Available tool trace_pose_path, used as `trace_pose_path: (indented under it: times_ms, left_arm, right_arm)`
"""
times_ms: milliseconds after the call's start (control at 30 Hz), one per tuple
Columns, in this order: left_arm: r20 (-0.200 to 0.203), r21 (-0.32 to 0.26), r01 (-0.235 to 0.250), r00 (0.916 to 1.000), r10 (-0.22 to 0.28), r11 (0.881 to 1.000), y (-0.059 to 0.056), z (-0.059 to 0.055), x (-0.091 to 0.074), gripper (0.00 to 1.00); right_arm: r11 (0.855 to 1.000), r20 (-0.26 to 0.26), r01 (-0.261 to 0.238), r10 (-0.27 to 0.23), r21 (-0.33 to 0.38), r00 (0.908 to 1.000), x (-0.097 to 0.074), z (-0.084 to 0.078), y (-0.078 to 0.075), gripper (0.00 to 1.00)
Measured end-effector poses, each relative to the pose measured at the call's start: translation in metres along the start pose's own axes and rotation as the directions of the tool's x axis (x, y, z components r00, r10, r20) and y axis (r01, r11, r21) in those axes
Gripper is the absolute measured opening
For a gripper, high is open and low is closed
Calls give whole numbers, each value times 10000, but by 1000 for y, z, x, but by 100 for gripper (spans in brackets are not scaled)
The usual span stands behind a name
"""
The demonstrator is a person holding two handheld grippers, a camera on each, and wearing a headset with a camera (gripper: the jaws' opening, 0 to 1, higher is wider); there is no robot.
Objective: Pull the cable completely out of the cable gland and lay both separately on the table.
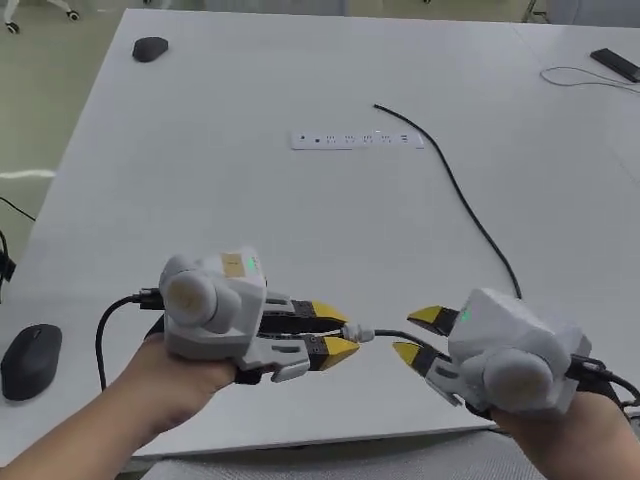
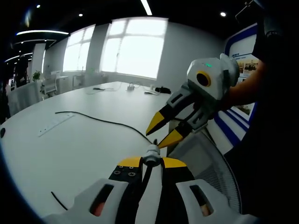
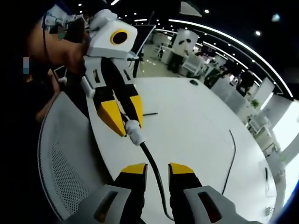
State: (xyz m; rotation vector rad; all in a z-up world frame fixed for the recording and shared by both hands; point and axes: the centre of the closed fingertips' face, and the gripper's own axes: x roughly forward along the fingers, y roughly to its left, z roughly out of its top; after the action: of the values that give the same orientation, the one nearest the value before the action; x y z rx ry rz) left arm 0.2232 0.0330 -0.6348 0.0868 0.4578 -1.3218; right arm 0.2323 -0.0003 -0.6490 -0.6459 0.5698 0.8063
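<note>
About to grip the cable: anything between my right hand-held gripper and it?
Nothing visible does. The cable runs between the open jaws of the right hand-held gripper, from the cable gland in the left hand-held gripper.

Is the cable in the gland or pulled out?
In. The black cable runs straight into the white gland, with no gap, while the left gripper clamps the gland.

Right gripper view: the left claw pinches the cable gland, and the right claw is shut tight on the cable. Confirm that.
One thing is wrong: the right claw is open, not shut. The right gripper view shows its jaws standing apart, with the cable passing through the gap between them. The rest holds: the left claw does pinch the cable gland.
</note>
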Motion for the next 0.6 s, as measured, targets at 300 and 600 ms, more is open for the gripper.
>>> trace_pose_path:
  times_ms: [300,600]
  left_arm:
    - [-65,85,-4,10000,5,10000,-3,-1,-2,15]
    - [-117,93,-68,9999,69,9999,-7,-3,0,15]
  right_arm:
    - [9961,-28,-200,198,-865,9998,6,11,15,8]
    - [9874,116,-91,111,-1579,9999,1,13,21,4]
